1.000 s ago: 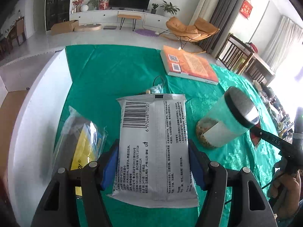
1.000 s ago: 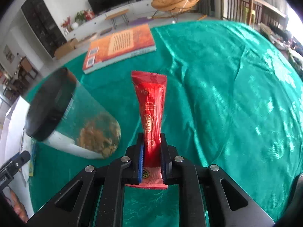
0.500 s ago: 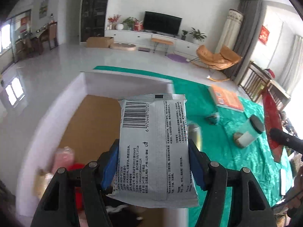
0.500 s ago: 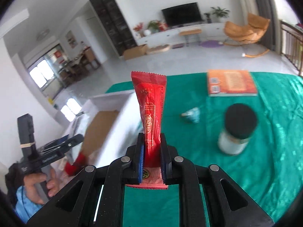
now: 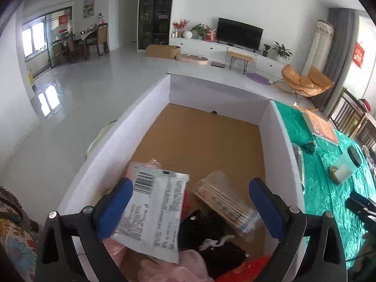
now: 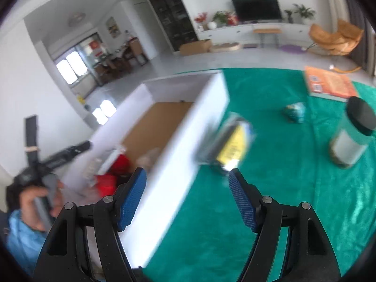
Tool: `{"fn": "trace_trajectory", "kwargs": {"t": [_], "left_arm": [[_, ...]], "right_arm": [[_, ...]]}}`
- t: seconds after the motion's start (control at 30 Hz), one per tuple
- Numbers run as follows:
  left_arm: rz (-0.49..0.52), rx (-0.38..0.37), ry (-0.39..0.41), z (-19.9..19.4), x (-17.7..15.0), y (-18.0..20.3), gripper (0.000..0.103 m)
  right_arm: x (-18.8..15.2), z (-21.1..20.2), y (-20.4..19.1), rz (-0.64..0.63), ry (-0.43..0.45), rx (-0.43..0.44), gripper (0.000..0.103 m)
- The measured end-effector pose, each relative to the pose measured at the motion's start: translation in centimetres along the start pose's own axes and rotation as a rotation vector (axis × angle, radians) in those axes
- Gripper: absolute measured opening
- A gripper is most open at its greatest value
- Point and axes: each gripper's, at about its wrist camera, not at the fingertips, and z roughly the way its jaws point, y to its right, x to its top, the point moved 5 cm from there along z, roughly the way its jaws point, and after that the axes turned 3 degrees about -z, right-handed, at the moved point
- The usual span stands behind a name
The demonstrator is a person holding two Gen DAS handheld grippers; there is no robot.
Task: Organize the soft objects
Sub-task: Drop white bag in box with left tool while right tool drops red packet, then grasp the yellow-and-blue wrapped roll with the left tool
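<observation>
My left gripper [image 5: 190, 202] is open above a white box [image 5: 150, 108] with a brown floor. A white barcode packet [image 5: 155, 213] lies loose between its fingers, leaning on the left pad, over pink and black soft items and a pack of cotton swabs [image 5: 225, 199]. My right gripper [image 6: 186, 192] is open and empty over the box's right wall [image 6: 188, 145] and the green cloth [image 6: 282, 188]. A red packet [image 6: 117, 164] lies in the box. A clear bag with a yellow item [image 6: 232, 145] lies on the cloth just right of the box, blurred.
A jar with a black lid [image 6: 352, 134], an orange book [image 6: 329, 84] and a small teal bundle [image 6: 295, 112] lie on the cloth to the right. The person's hand holding the left gripper [image 6: 42, 188] shows at left.
Both grippers moved left to the box and opened. The white packet left the left gripper's hold and the red packet left the right gripper.
</observation>
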Motion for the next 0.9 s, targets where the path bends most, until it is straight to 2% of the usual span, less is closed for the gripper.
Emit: {"fn": "trace_trajectory", "kwargs": {"t": [0.1, 0.2, 0.27, 0.33, 0.37, 0.43, 0.6, 0.9], "left_arm": [[0.082, -0.069, -0.005, -0.1, -0.6, 4.5, 0.099], [0.204, -0.137, -0.009, -0.6, -1.9, 10.1, 0.099], [0.302, -0.156, 0.0, -1.0, -2.8, 13.7, 0.099], [0.395, -0.152, 0.017, -1.4, -3.7, 17.1, 0.099], [0.431, -0.154, 0.023, -1.6, -4.2, 18.7, 0.099], [0.472, -0.167, 0.025, -1.8, -4.9, 21.1, 0.099], [0.486, -0.174, -0.008, -1.3, -6.0, 24.0, 0.099], [0.516, -0.136, -0.025, 0.2, -6.9, 24.9, 0.099]], "right_arm": [[-4.7, 1.2, 7.6, 0.015, -0.049, -0.258, 0.075], [-9.5, 1.2, 13.9, 0.126, -0.077, -0.397, 0.075], [-11.6, -0.4, 16.2, 0.215, -0.036, -0.42, 0.075], [-11.2, -1.7, 17.7, 0.326, 0.021, -0.374, 0.075], [-10.6, -2.6, 17.7, 0.327, 0.071, -0.387, 0.075], [-9.9, -3.4, 17.9, 0.304, 0.094, -0.473, 0.075], [-11.3, -3.7, 17.4, 0.319, 0.058, -0.487, 0.075], [-12.4, -4.6, 17.7, 0.339, 0.058, -0.48, 0.075]]}}
